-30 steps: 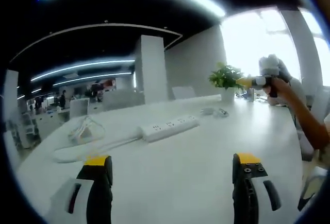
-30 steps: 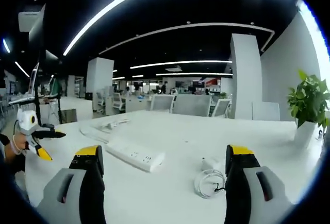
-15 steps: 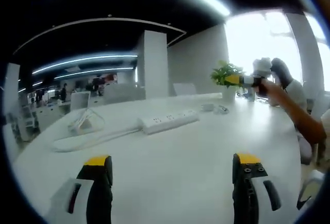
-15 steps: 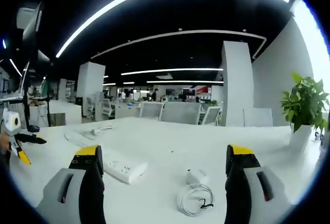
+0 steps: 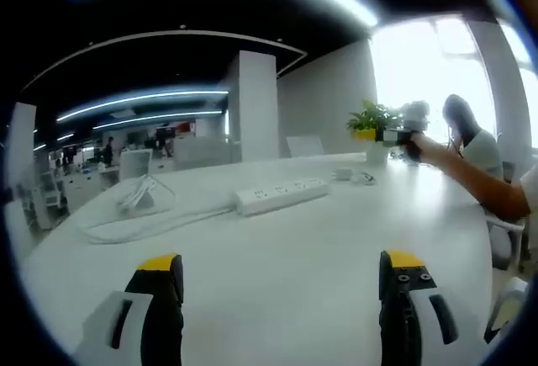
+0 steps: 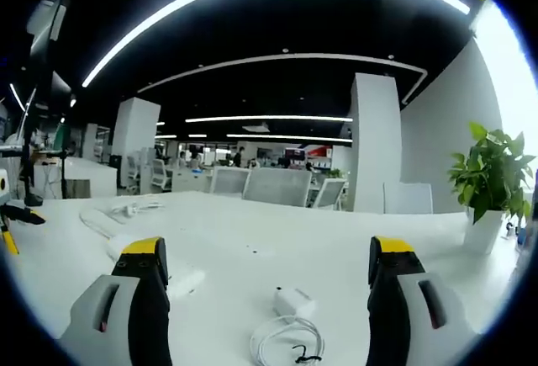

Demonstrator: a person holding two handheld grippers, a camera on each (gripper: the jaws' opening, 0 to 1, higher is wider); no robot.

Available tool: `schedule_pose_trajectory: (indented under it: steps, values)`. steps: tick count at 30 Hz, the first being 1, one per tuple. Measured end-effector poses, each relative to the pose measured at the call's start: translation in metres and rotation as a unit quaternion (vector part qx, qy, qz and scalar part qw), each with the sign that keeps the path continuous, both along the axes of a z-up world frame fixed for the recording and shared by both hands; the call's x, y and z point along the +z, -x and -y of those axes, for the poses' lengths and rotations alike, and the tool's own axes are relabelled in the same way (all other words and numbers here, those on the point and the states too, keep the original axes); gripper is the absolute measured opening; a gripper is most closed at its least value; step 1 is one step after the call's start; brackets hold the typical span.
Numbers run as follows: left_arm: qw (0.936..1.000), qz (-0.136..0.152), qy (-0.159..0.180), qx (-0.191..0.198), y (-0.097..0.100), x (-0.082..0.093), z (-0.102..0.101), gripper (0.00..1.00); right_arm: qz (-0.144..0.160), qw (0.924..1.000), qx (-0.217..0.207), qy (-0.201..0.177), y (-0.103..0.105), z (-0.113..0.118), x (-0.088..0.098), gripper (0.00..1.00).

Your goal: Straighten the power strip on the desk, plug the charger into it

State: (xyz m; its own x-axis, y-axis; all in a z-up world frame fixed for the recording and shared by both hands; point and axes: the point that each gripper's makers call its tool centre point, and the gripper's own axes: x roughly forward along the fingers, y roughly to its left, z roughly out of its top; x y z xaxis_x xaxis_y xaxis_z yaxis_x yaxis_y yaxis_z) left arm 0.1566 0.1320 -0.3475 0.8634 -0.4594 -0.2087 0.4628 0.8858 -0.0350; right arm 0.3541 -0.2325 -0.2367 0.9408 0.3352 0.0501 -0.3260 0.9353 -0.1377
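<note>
Broadly, a wide white tabletop (image 5: 277, 257) carries everything. On it, far from the left claw (image 5: 282, 278), lies a long white power strip (image 5: 282, 195) with its white cord (image 5: 143, 225) trailing left. In the right gripper view, a green potted plant in a white pot (image 6: 487, 189) stands far right. The small white charger block (image 6: 293, 301) with its coiled white cable (image 6: 286, 345) lies near, between the jaws of the right claw (image 6: 269, 278). Both claws stand wide, holding nothing.
</note>
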Motion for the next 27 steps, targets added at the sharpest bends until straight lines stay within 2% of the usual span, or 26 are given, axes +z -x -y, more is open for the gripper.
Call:
schedule_pose_trajectory:
  steps: [8, 17, 19, 21, 23, 27]
  values:
    - [1.0, -0.001, 0.004, 0.001, -0.002, -0.001, 0.0, 0.99, 0.021, 0.9997, 0.014, -0.006, -0.016, 0.002, 0.0, 0.99]
    - [0.9999, 0.002, 0.012, -0.002, -0.003, 0.002, 0.005, 0.99, 0.031, 0.9989, 0.034, -0.001, -0.03, 0.01, -0.004, 1.0]
    - [0.9999, 0.001, 0.015, -0.003, -0.003, 0.002, 0.006, 0.99, 0.044, 0.9984, 0.035, 0.003, -0.033, 0.014, -0.004, 1.0]
    - [0.9998, 0.003, 0.017, -0.001, -0.003, 0.003, 0.006, 0.99, 0.052, 0.9978, 0.042, -0.008, -0.036, 0.017, -0.003, 1.0]
    - [0.9998, 0.004, 0.019, 0.001, -0.003, 0.003, 0.006, 0.99, 0.051, 0.997, 0.055, -0.018, -0.038, 0.016, -0.003, 1.0]
    - [0.9998, 0.004, 0.02, 0.0, -0.003, 0.004, 0.006, 0.99, 0.043, 0.997, 0.063, -0.013, -0.042, 0.015, -0.009, 1.0]
